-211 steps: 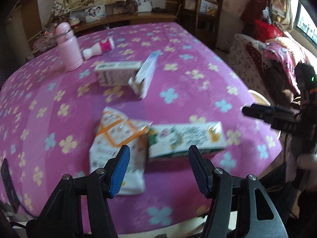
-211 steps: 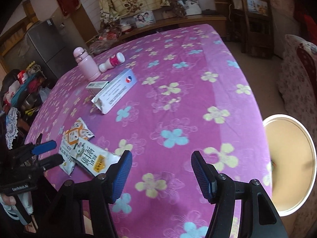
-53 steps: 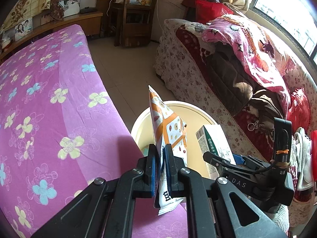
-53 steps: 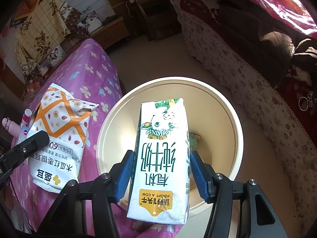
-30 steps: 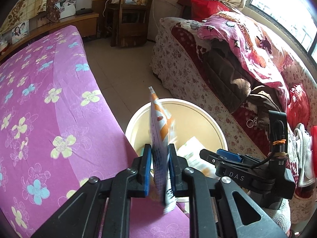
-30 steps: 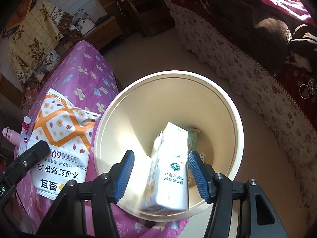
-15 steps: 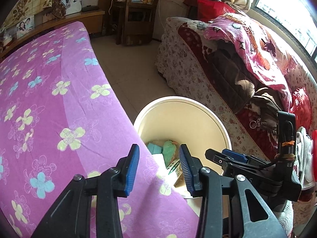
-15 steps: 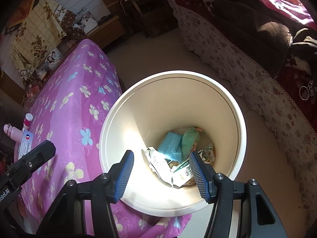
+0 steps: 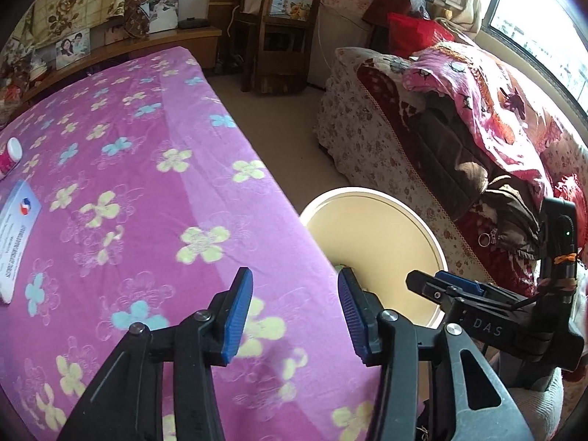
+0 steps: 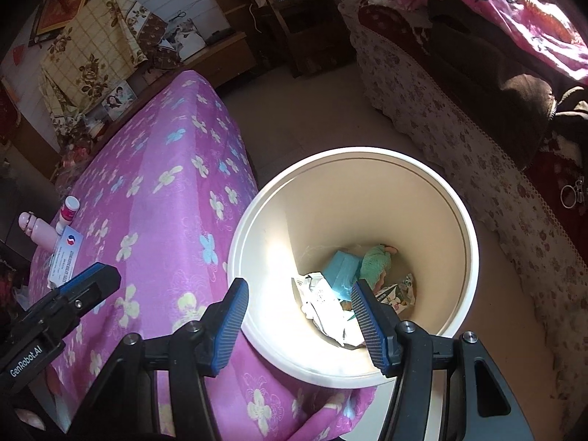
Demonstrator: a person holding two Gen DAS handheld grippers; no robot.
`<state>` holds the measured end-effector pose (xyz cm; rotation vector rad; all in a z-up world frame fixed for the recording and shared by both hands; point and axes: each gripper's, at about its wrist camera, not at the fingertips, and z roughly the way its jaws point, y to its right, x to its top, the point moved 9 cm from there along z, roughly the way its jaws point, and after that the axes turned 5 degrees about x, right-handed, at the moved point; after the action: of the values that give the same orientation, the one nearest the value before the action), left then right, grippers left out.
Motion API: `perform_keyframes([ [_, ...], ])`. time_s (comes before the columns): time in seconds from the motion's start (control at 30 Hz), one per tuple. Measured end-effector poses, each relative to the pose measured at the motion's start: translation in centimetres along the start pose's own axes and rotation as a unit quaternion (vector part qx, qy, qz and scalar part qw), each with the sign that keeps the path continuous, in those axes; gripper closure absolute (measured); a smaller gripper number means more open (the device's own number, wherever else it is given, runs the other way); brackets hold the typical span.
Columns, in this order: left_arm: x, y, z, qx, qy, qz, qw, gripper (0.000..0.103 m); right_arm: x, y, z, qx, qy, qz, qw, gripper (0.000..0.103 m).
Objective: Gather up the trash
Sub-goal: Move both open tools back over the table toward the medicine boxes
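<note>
Cream bin (image 10: 455,220) stood on the floor just beside the table's (image 9: 154,191) edge. Inside, at the bottom: white crumpled bag (image 10: 323,305), blue packet (image 10: 343,268), green cloth-like item (image 10: 375,262), and a carton (image 10: 398,292) partly hidden behind the right gripper's finger. Right gripper (image 10: 299,325) hung above the bin's near rim, jaws apart, nothing between them; trash lay below and past its tips. Left gripper (image 9: 294,316) sat over the purple flowered cloth at the table edge, the bin to its right; its jaws had just been opening and were empty. On the table's far left: a white box (image 9: 16,228), a small red-and-white bottle (image 9: 9,156), and in the right view a pink flask (image 10: 36,231).
</note>
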<state>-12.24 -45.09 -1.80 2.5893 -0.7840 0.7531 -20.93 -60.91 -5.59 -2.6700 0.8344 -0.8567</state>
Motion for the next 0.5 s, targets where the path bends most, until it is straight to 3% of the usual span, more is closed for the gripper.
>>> perform_keyframes([
  [0.13,-0.2,-2.6,-1.3,0.010,0.006,-0.015,0.9998,0.047,0.3,-2.9,-0.3,0.012,0.005,-0.019,1.000,0.039],
  [0.5,-1.2,-13.0,-5.5,0.071,0.018,-0.064,0.9953,0.047,-0.1,-13.0,1.4,0.061,-0.005,-0.083,0.995,0.039],
])
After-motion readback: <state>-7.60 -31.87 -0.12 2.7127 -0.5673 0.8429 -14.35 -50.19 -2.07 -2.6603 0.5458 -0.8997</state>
